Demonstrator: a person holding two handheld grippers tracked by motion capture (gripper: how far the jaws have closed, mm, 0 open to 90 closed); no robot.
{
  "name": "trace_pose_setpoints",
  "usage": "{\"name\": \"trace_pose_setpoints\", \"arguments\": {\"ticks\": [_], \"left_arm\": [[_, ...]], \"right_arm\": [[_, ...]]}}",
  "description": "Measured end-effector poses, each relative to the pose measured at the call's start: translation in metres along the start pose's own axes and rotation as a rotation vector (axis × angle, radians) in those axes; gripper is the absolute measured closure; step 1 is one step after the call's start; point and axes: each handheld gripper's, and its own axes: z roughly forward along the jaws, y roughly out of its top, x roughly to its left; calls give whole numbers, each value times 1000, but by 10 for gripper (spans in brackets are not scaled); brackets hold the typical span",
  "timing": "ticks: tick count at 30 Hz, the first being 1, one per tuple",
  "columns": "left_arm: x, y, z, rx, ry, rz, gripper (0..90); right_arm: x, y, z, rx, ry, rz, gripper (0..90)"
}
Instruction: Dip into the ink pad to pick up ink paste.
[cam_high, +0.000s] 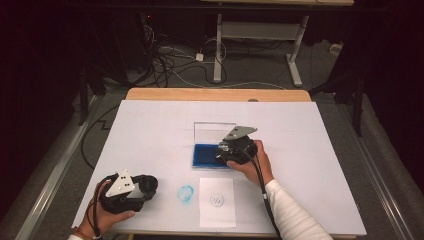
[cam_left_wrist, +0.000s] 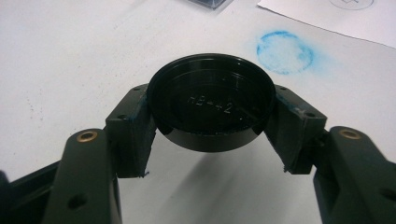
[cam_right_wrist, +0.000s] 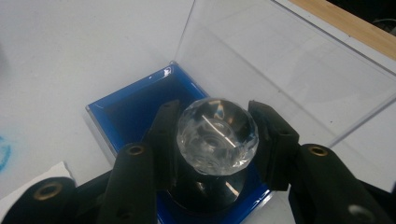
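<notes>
My left gripper (cam_high: 146, 185) (cam_left_wrist: 211, 112) rests at the table's near left, shut on a round black cap (cam_left_wrist: 211, 100) held flat between its pads. My right gripper (cam_high: 223, 149) (cam_right_wrist: 215, 128) is shut on a stamp with a faceted clear knob (cam_right_wrist: 215, 135) and a black body. It holds the stamp upright in the blue ink pad (cam_high: 204, 156) (cam_right_wrist: 126, 107) of a small box. The box's clear lid (cam_high: 214, 132) (cam_right_wrist: 280, 70) stands open behind it.
A smudged round blue print (cam_high: 185, 194) (cam_left_wrist: 284, 52) marks the white table cover. Beside it lies a white paper sheet (cam_high: 217, 201) (cam_left_wrist: 327, 14) with a faint circle. The wooden table edge (cam_high: 215, 94) runs along the far side, with cables on the floor beyond.
</notes>
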Motion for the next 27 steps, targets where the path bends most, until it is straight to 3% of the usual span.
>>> {"name": "trace_pose_setpoints", "arguments": {"ticks": [14, 27], "left_arm": [[-2, 1, 1, 9, -1, 11, 363], [-5, 3, 1, 14, -2, 21, 363]], "right_arm": [[3, -1, 0, 8, 1, -11, 572], [2, -6, 1, -16, 10, 20, 571]]}}
